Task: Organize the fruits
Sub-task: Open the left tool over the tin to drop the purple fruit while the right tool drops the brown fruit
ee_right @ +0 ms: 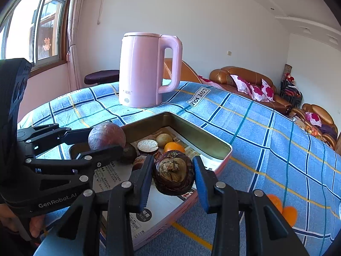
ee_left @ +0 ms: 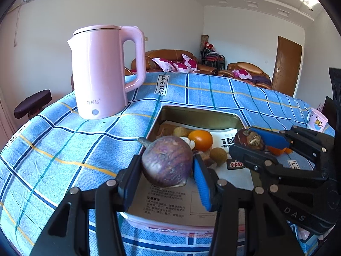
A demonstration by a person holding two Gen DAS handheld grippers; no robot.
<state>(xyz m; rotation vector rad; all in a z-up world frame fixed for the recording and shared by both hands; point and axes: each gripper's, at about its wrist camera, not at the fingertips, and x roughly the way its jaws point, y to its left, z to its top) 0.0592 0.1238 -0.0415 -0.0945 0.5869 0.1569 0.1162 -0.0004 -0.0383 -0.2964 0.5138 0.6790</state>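
Note:
My left gripper [ee_left: 168, 170] is shut on a round purple fruit [ee_left: 167, 161] and holds it above the near part of a metal tin [ee_left: 200, 115]. My right gripper [ee_right: 173, 175] is shut on a dark brown fruit [ee_right: 173, 173] with a dry calyx, also above the tin [ee_right: 204, 143]. Each gripper shows in the other's view: the right gripper [ee_left: 251, 144] and the left gripper [ee_right: 102, 140]. In the tin lie an orange [ee_left: 201, 139], small brown fruits [ee_left: 218, 155], a cut fruit [ee_right: 147, 146] and printed paper.
A pink electric kettle [ee_left: 102, 70] stands on the blue checked cloth [ee_left: 64, 149] behind the tin. A patterned cup [ee_left: 317, 120] stands at the table's right edge. Orange pieces [ee_right: 285, 211] lie on the cloth right of the tin. Sofas stand beyond the table.

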